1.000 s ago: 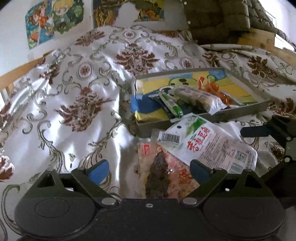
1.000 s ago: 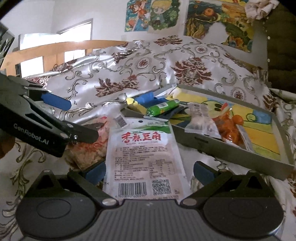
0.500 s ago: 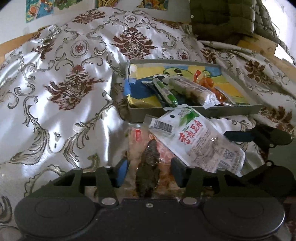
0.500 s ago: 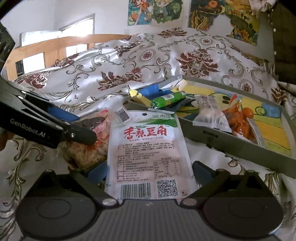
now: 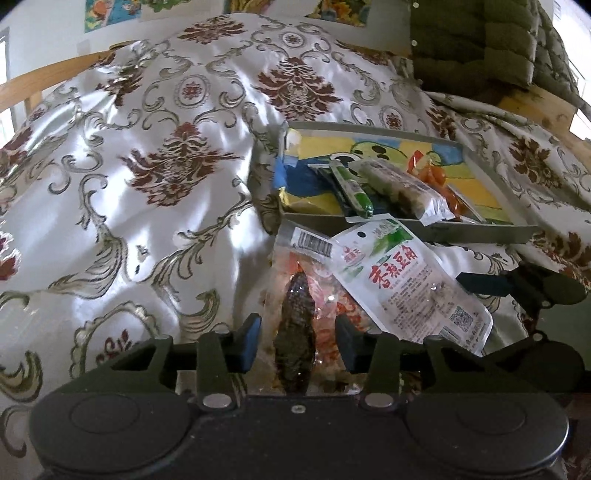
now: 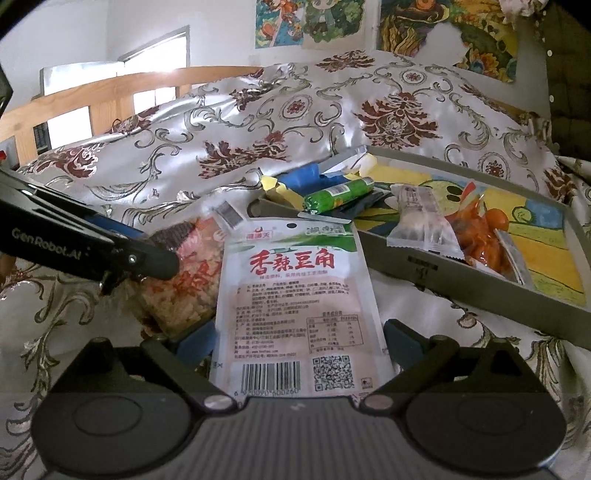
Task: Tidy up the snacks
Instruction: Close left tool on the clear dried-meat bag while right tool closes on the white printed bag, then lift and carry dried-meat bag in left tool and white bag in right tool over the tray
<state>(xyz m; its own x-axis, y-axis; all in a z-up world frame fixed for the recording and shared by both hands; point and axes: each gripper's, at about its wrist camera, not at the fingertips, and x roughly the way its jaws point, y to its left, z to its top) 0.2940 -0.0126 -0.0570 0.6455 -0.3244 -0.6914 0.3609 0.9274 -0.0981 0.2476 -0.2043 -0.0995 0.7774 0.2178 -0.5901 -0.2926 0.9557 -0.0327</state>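
In the lower middle of the left wrist view we see a clear packet with a dark fish piece lying on the patterned bedcover. Our left gripper has this packet between its two blue pads, and the jaws are closing on it; we cannot tell if the pads already press the wrapper.

Just to the right, a white packet with red characters overlaps the fish packet and leans toward the grey tray. In the right wrist view the same white packet fills the lower middle, lying between the fingers of our right gripper. These jaws are spread wide and the pads stay apart from the packet edges.

The grey tray is in the upper right of the left view. Inside it lie a green sausage stick, a long clear bar packet and orange snacks. Cartoon posters hang on the wall at the top of the right view.
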